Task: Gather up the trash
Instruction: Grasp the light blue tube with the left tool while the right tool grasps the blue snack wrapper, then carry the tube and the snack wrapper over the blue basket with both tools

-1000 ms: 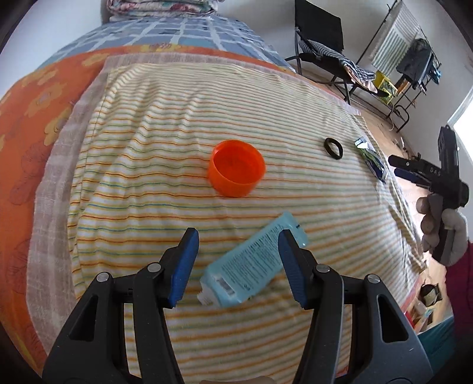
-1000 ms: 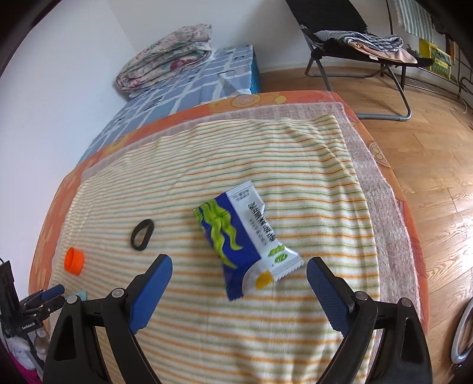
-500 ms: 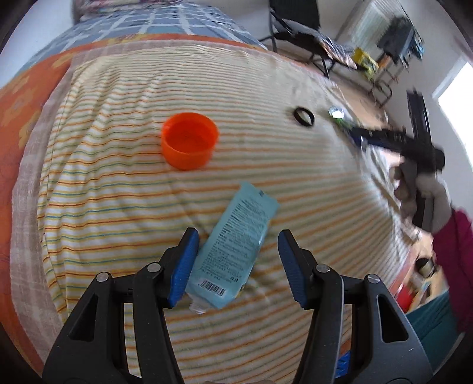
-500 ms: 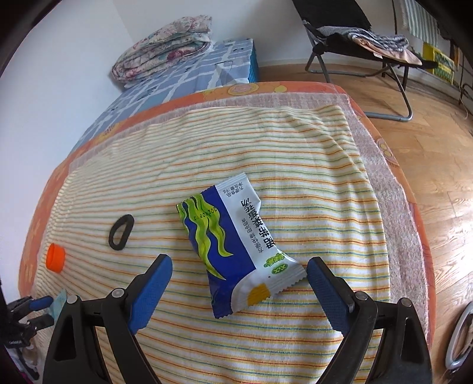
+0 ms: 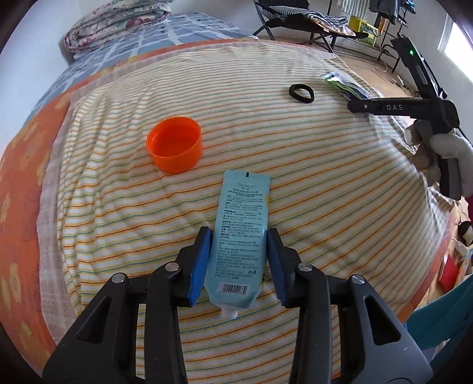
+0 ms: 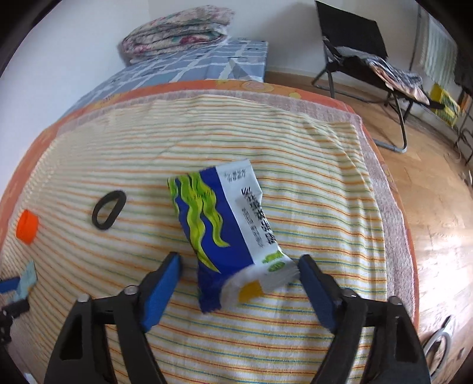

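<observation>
Striped towel [image 6: 266, 141] over orange sheet [image 5: 23, 165]; folded quilt [image 6: 177, 26]; black folding chair [image 6: 360, 50].

Soft daylight fills both my views; it comes from a window [image 5: 455, 44] at the far right, blown out white. Glare lies on the floor [image 6: 437, 236]. The fisheye bends the edges, with dark corners. The wrapper [image 6: 227, 224] looks slightly motion-blurred in my right view.

One tube [image 5: 241, 236], one orange cap [image 5: 174, 143], one black ring [image 6: 108, 209], one snack wrapper [image 6: 227, 227]
</observation>
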{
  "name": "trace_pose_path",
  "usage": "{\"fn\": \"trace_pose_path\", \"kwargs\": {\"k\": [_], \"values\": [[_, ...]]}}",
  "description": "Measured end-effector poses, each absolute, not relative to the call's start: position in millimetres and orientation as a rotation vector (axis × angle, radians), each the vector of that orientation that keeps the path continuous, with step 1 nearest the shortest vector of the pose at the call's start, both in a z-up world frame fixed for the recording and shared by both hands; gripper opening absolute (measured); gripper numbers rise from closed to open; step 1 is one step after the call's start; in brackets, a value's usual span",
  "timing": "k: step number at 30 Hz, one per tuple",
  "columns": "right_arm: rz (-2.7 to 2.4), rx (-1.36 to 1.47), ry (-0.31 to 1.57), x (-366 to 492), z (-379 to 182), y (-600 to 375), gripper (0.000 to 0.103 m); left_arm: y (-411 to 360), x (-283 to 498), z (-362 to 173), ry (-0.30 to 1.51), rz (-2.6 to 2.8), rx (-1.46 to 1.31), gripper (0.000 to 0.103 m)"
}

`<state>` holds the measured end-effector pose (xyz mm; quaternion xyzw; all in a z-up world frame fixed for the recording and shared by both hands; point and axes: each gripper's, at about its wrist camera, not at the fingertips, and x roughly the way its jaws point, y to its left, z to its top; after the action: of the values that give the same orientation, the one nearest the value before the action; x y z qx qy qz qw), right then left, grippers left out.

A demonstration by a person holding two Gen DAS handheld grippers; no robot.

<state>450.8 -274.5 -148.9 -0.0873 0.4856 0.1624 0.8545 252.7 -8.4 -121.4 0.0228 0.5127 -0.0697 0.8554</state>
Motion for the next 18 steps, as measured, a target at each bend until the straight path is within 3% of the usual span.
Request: {"fn": "trace_pose_path", "kwargs": {"k": [2,18], "values": [[0.354,-0.192,1.02,448.3,-146.7,-272.6,0.068,-6.2,250.0,-120.4,1.075,-0.142,0.037,0.037],[0.43,-0.2,0.966,408.5,-114.4,-277.2,0.066,-19.2,232.9,-101.4,1.018,-0.153,0.051,0.036]]}}
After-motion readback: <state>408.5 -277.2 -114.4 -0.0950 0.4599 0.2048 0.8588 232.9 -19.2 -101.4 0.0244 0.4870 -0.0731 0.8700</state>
